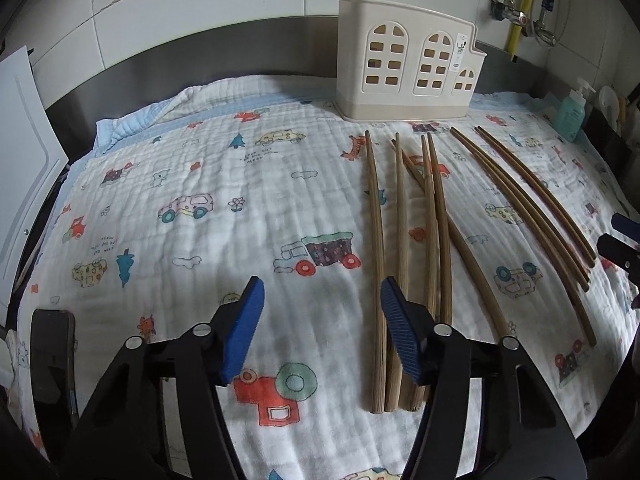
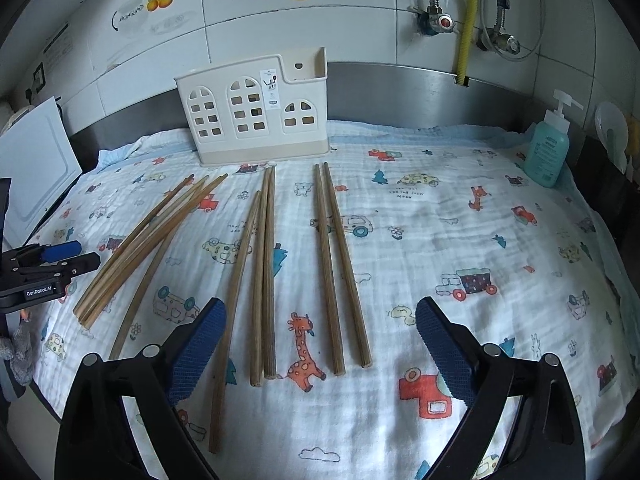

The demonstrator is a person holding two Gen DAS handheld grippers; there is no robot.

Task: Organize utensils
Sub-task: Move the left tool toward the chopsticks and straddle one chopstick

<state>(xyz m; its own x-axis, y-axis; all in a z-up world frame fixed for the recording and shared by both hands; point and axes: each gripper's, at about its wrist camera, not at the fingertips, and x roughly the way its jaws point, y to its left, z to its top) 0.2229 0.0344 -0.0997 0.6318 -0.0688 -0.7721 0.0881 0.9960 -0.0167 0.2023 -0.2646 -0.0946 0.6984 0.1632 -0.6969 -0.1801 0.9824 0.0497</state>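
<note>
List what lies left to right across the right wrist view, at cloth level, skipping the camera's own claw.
Left claw → fanned chopstick bundle → group of three chopsticks → pair of chopsticks → teal soap bottle. The cream utensil holder stands behind, against the wall.

I get soft, even daylight in both views, a little dim, with faint shadows on the cloth point(image 2: 440, 216) near my grippers. Pale glare sits on the far wall tiles point(image 2: 300, 28). Fisheye bending curves the edges, corners go black, focus stays sharp.
</note>
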